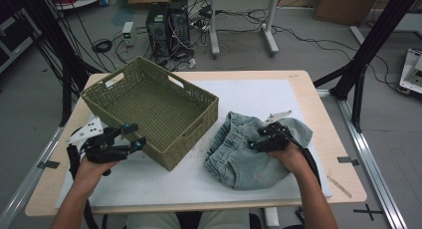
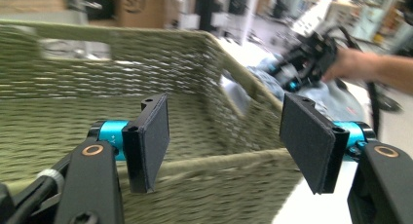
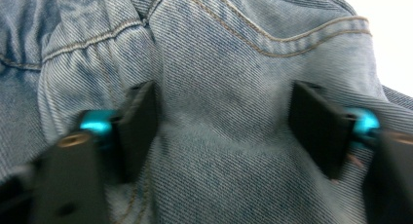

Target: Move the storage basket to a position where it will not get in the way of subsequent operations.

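An olive woven basket (image 1: 196, 134) sits empty and turned at an angle on the table's left half. My left gripper (image 1: 137, 135) is open at the basket's near left wall. In the left gripper view the gripper (image 2: 224, 136) has its wide-apart pads on either side of the basket (image 2: 219, 185) corner rim, clear of the weave. A crumpled pair of light blue jeans (image 1: 239, 159) lies to the right of the basket. My right gripper (image 1: 256, 138) rests on top of them. Seen up close, its jaws (image 3: 224, 117) stand open with a hump of denim (image 3: 224, 63) between the pads.
A white mat (image 1: 249, 92) covers most of the wooden table (image 1: 343, 184). Black frame posts (image 1: 366, 50) rise at the far right and far left. Computer towers (image 1: 166, 22) and cables sit on the floor beyond the table. The left gripper view catches the other gripper (image 2: 297, 70) on the jeans.
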`<state>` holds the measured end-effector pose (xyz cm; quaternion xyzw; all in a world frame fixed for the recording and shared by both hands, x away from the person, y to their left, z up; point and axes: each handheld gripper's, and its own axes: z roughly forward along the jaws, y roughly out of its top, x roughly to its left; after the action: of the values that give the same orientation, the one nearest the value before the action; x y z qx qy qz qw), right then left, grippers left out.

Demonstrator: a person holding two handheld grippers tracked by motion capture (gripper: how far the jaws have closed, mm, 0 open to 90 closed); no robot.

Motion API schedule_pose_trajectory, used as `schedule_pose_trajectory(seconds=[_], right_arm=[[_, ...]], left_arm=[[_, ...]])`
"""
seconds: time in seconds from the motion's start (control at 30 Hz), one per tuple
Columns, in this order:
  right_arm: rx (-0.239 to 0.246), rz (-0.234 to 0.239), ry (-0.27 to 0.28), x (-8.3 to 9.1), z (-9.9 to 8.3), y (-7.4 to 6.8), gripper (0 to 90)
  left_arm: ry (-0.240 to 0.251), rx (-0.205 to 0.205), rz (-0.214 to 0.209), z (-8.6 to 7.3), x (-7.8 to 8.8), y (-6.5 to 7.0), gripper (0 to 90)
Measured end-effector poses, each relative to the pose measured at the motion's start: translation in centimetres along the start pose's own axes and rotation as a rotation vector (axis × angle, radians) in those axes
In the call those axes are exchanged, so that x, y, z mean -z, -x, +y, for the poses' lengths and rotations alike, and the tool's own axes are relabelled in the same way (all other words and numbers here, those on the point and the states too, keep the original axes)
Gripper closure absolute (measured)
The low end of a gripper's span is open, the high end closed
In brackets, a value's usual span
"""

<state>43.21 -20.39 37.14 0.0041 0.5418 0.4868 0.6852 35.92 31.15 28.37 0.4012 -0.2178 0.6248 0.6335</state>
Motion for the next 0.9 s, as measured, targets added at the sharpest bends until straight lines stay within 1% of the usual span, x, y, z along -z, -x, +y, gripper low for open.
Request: schedule_pose_trajectory(seconds=[0.03, 0.07, 0.1, 0.13, 0.17, 0.2, 0.23, 0.27, 0.3, 0.33, 0.37, 0.4, 0.43, 0.5, 0.53, 0.57, 0.6, 0.63, 0.67, 0.7, 0.73, 0.8, 0.87, 0.9], right_arm=[[0.003, -0.003, -0.002, 0.0, 0.1, 0.1, 60.0], [0.027, -0.012, 0.006, 0.1, 0.2, 0.1, 76.3], [0.038, -0.022, 0.01, 0.1, 0.2, 0.1, 81.9], [0.035, -0.017, 0.015, 0.1, 0.3, 0.2, 83.9], [0.028, -0.016, 0.023, 0.0, 0.3, 0.4, 84.8], [0.026, -0.027, 0.044, 0.1, 0.4, 0.7, 85.3], [0.009, -0.046, 0.068, 0.2, 0.5, 0.8, 85.5], [-0.029, -0.081, 0.114, 0.6, 0.7, 1.3, 85.7], [-0.061, -0.118, 0.149, 0.8, 1.0, 1.7, 85.7], [-0.095, -0.151, 0.174, 1.0, 1.2, 2.1, 85.7], [-0.146, -0.213, 0.191, 1.2, 1.4, 2.9, 85.7], [-0.178, -0.254, 0.198, 1.4, 1.6, 3.5, 85.7], [-0.244, -0.329, 0.212, 1.6, 1.7, 4.5, 85.7], [-0.354, -0.435, 0.246, 2.3, 1.8, 6.0, 85.6], [-0.419, -0.476, 0.261, 2.6, 1.7, 6.5, 85.6], [-0.473, -0.48, 0.276, 2.8, 1.6, 7.0, 85.2], [-0.498, -0.458, 0.283, 2.9, 1.5, 7.4, 84.4], [-0.499, -0.436, 0.289, 3.0, 1.4, 7.5, 81.7], [-0.486, -0.418, 0.293, 2.9, 1.3, 7.5, 77.1], [-0.463, -0.377, 0.305, 2.9, 1.3, 7.2, 68.5], [-0.44, -0.368, 0.314, 3.0, 1.4, 6.9, 60.8], [-0.417, -0.366, 0.347, 3.5, 1.6, 6.1, 45.6], [-0.375, -0.386, 0.376, 4.2, 1.9, 5.2, 37.7], [-0.347, -0.385, 0.397, 4.7, 2.1, 4.6, 35.4]], left_arm=[[0.013, 0.005, 0.016, 0.0, 0.4, -0.2, 35.2], [0.015, 0.006, 0.021, 0.0, 0.6, -0.3, 35.2], [0.02, 0.009, 0.028, 0.0, 0.8, -0.4, 35.2], [0.022, 0.01, 0.035, 0.0, 0.9, -0.5, 35.2], [0.023, 0.008, 0.04, 0.0, 1.1, -0.5, 35.2], [0.025, 0.009, 0.044, 0.0, 1.2, -0.6, 35.2], [0.029, 0.009, 0.048, 0.0, 1.3, -0.6, 35.3], [0.03, 0.009, 0.055, 0.0, 1.3, -0.7, 35.3], [0.03, 0.009, 0.059, 0.0, 1.4, -0.7, 35.3], [0.032, 0.01, 0.064, 0.1, 1.4, -0.8, 35.3], [0.033, 0.012, 0.07, 0.1, 1.4, -0.8, 35.3], [0.029, 0.011, 0.079, 0.1, 1.4, -0.8, 35.4], [0.028, 0.009, 0.086, 0.1, 1.4, -0.8, 35.4], [0.023, 0.006, 0.098, 0.1, 1.3, -0.7, 35.4], [0.023, 0.007, 0.101, 0.2, 1.3, -0.7, 35.4], [0.022, 0.009, 0.101, 0.2, 1.2, -0.7, 35.4], [0.017, 0.009, 0.099, 0.3, 0.9, -0.6, 35.4], [0.013, 0.007, 0.098, 0.4, 0.8, -0.6, 35.4], [0.005, 0.003, 0.095, 0.5, 0.4, -0.5, 35.4], [0.003, 0.003, 0.09, 0.7, 0.1, -0.3, 35.4], [0.001, 0.003, 0.086, 0.8, -0.3, -0.2, 35.4], [-0.006, 0.001, 0.076, 1.3, -1.1, 0.1, 35.3], [-0.012, -0.005, 0.058, 2.0, -2.2, 0.8, 35.1], [-0.015, -0.01, 0.054, 2.3, -2.6, 1.0, 34.9]])
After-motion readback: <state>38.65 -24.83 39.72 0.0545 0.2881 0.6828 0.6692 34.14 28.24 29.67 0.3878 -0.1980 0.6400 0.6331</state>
